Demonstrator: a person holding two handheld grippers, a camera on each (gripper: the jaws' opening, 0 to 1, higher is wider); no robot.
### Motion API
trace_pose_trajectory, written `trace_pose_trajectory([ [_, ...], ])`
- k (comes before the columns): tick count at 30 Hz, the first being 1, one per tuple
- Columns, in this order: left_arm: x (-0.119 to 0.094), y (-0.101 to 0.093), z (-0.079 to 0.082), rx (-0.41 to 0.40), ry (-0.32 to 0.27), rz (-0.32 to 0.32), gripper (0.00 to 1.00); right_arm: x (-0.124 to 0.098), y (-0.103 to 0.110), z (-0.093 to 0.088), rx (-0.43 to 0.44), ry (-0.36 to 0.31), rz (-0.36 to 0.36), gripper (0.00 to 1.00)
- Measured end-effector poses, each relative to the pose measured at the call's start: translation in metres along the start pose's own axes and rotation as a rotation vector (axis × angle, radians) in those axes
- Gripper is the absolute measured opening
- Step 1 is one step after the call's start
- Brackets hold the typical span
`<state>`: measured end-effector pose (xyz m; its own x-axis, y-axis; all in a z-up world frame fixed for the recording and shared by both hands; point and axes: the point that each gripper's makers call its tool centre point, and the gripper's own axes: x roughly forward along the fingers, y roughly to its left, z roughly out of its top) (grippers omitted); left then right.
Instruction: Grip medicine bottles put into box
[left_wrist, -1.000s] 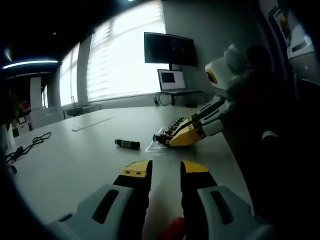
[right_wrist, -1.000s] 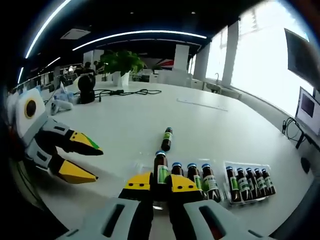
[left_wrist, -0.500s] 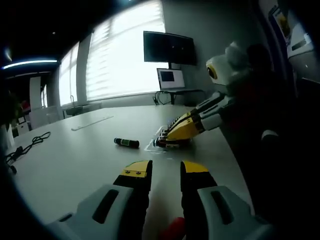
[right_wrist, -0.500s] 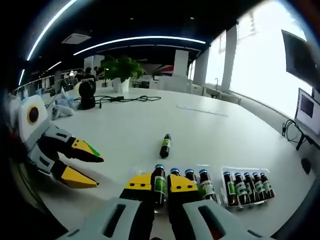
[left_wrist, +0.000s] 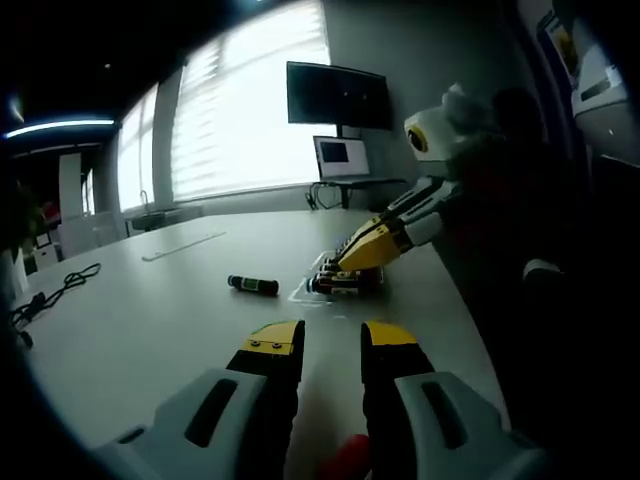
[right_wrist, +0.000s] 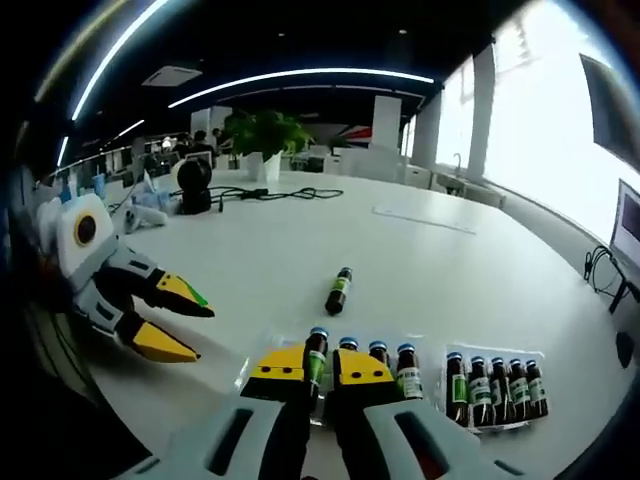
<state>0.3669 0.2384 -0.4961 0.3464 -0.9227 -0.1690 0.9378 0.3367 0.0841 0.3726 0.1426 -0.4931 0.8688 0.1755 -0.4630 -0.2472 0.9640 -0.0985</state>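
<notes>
Since a second ago the right gripper (right_wrist: 318, 366) is lowering its bottle (right_wrist: 316, 352) into the tray (right_wrist: 262, 352), seemingly still pinching it; beyond the tray a loose bottle (right_wrist: 339, 291) is lying. The left gripper (left_wrist: 331, 338) is hovering spread.

Large white table (right_wrist: 260, 270), smooth top, curved near edge; also seen in left gripper view (left_wrist: 150, 320). Lone medicine bottle (right_wrist: 339, 291) lying on its side mid-table, green label, dark cap; same bottle in left gripper view (left_wrist: 254, 287). Two clear trays near edge: nearer tray (right_wrist: 262, 352) with four upright bottles, further tray (right_wrist: 494, 388) with five. Black cable (right_wrist: 275, 194) on far side, beside plant pot (right_wrist: 266, 170) and dark round object (right_wrist: 194, 185). Long flat strip (right_wrist: 424, 219) toward window side
</notes>
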Motion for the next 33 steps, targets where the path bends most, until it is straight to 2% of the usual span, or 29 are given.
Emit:
trace_pose_trajectory([
  [4, 0.0, -0.002, 0.0, 0.0, 0.001, -0.009, 0.16, 0.0, 0.001, 0.0, 0.036, -0.006, 0.006, 0.03],
  [19, 0.0, -0.001, 0.0, 0.002, 0.002, -0.009, 0.16, 0.006, 0.007, -0.01, 0.027, 0.081, 0.043, 0.03],
  [33, 0.0, -0.001, 0.001, 0.005, 0.001, -0.006, 0.16, 0.007, 0.008, -0.01, 0.002, 0.096, 0.033, 0.02],
])
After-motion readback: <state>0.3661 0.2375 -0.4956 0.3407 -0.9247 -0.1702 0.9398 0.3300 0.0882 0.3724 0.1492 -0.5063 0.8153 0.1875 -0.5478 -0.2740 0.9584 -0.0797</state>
